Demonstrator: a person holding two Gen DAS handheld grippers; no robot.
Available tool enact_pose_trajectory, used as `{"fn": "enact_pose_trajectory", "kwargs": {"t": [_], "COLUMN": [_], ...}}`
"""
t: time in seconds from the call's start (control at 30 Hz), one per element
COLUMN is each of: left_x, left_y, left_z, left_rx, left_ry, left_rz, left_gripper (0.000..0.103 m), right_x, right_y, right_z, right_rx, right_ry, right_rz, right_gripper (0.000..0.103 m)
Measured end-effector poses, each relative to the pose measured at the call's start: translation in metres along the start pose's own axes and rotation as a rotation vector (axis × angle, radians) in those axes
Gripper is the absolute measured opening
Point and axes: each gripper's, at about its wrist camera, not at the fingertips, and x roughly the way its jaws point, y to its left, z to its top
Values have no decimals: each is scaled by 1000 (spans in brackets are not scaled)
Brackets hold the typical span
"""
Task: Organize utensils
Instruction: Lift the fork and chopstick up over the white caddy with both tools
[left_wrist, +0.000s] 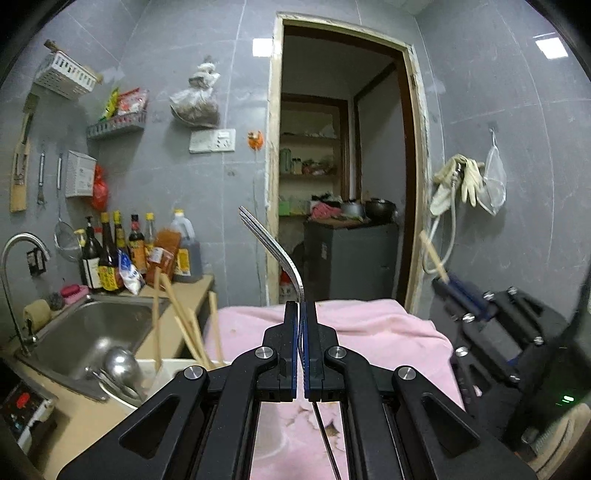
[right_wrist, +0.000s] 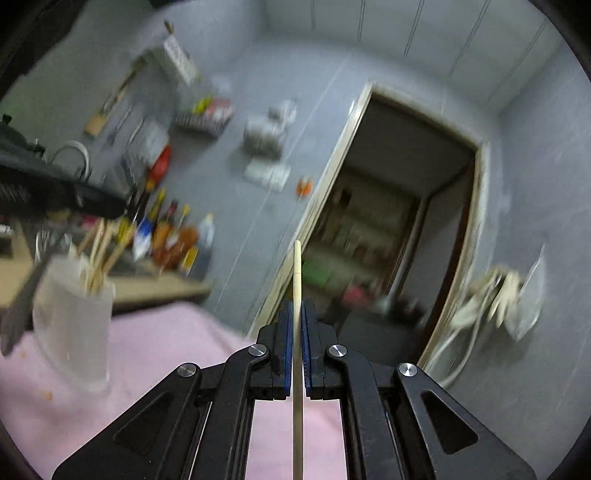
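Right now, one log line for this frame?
left gripper: shut on steel fork | right gripper: shut on wooden chopstick | white utensil holder: holds chopsticks

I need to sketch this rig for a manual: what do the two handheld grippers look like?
Both the left gripper and the right gripper are matte black, with angular linkage arms, triangular cutouts, round silver pivot screws and blue pads lining narrow jaws. No cables or sleeves show.

Chopsticks (right_wrist: 96, 254) stand in a holder (right_wrist: 72, 317) on the towel (right_wrist: 166, 354).
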Motion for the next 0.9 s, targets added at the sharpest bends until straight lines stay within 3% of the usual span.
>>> {"fn": "enact_pose_trajectory", "kwargs": {"t": [0.2, 0.53, 0.7, 0.9], "left_x": [-9, -10, 1, 22], "left_y": [33, 106, 134, 152], "left_z": [12, 29, 27, 19], "left_rx": [-16, -59, -90, -127], "left_ry": [-31, -79, -91, -80], "left_rz": [36, 210, 279, 333], "left_gripper": [1, 1, 1, 1], "right_x": [-4, 40, 65, 85], "right_y": [15, 33, 44, 50], "right_z": [36, 88, 93, 82], "right_rx": [88, 436, 565, 651], "right_ry": [-120, -183, -190, -154], "right_rz": [30, 333, 447, 521], "right_gripper": [2, 2, 2, 2]}}
